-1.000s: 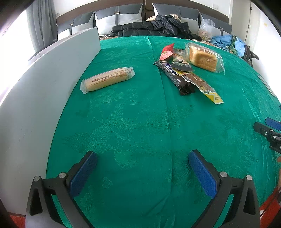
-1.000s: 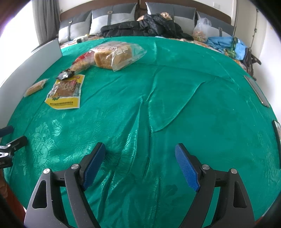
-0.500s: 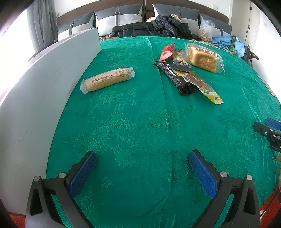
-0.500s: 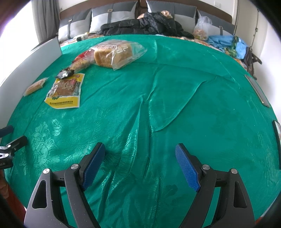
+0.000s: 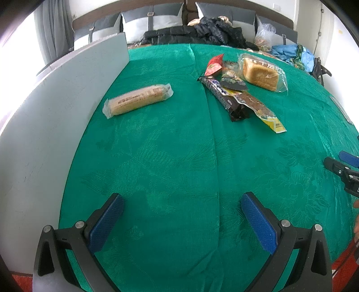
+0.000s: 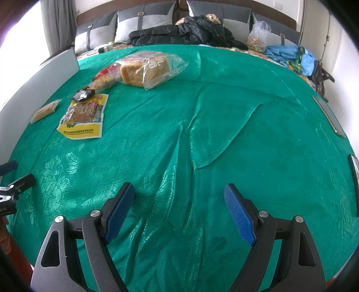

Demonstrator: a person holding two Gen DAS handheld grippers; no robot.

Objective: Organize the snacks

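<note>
A: Item one: green patterned cloth (image 6: pixel 224 116), creased, covering the whole surface. Item two: pale grey board (image 5: pixel 56 107), upright along its left edge.

B: And beyond the far edge?

A: Black padded jacket (image 6: pixel 179 33), heaped. Grey-and-white cushions (image 6: pixel 143 22) behind it. Clear plastic bag (image 6: pixel 258 36), contents unclear. Blue fabric bundle (image 6: pixel 289 54) beside it.

Grey-cushioned headboard (image 6: pixel 143 24), white walls (image 6: pixel 318 20), a grey curtain (image 5: pixel 56 31) beside bright daylight
</note>
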